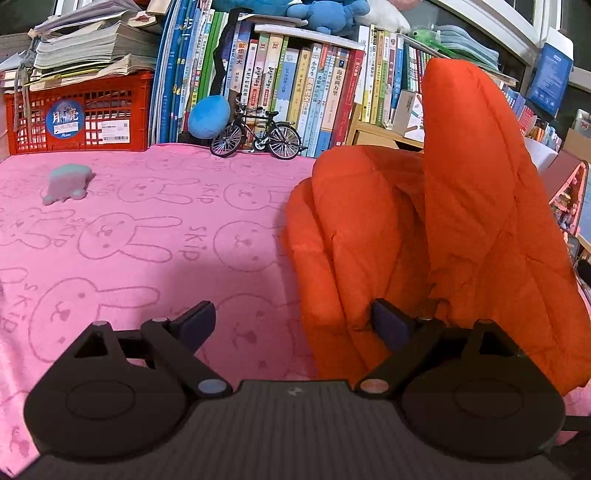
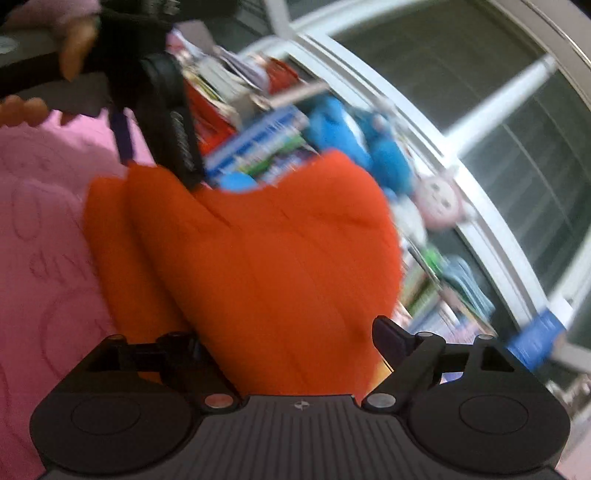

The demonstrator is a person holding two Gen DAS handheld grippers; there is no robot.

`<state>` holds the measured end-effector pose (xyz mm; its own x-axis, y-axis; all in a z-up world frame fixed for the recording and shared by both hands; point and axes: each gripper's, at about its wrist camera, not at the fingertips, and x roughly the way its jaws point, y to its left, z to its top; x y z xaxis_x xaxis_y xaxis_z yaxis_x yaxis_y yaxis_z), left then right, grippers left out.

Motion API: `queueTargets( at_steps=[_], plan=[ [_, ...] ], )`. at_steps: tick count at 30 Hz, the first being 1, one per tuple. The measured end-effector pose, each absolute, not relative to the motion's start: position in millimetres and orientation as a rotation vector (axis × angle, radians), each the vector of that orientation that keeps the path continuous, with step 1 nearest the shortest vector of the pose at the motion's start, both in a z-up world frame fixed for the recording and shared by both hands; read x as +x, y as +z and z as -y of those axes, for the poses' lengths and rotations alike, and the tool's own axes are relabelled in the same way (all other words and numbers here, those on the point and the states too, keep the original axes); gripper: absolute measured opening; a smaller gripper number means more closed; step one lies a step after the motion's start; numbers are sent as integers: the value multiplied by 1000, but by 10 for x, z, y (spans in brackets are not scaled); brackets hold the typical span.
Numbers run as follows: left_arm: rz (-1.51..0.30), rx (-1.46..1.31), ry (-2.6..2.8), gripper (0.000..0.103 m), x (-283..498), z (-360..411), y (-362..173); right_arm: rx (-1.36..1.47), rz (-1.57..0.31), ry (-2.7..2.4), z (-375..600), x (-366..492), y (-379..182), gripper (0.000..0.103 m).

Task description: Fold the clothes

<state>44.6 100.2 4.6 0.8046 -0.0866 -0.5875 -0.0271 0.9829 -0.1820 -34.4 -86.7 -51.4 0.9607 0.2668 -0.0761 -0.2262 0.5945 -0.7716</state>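
Orange garment (image 1: 424,229) lying bunched on right part of pink rabbit towel (image 1: 129,229), one part standing up. Left gripper (image 1: 295,325) jaws spread, gripping nothing, edging along hem. Right gripper (image 2: 291,343) jaws spread around cloth, not pinching.

The right wrist view is smeared by motion blur, so the books (image 2: 258,147) at twelve o'clock are unreadable. The orange garment (image 2: 266,258) hides the right gripper's (image 2: 288,343) left fingertip and the bookshelf behind it.

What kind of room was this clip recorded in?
Probably a child's bedroom or study at home: packed bookshelves, plush toys on top, and a pink rabbit-print blanket as the work surface.
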Motion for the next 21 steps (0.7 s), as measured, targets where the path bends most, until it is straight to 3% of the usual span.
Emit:
queueTargets(
  at_steps=[2,4,6,13,17,21],
  plan=[
    [-633,-189,-37,91,390,-1016,131,-893,52,332,789,-296,-498,74],
    [-595,-186,-50,89,295,-1020,314,-910,57,363,722,-263,-503,59],
    [-516,-165,-85,89,220,-942,577,-918,55,389,686,-243,-508,52],
    [-286,109,-275,90,464,4,1202,-899,23,456,712,-229,-518,50],
    [-333,291,-258,90,922,511,1046,-873,-2,487,734,-222,-506,50],
    [-405,371,-168,91,1276,509,817,-834,-27,518,787,-203,-491,51]
  ],
)
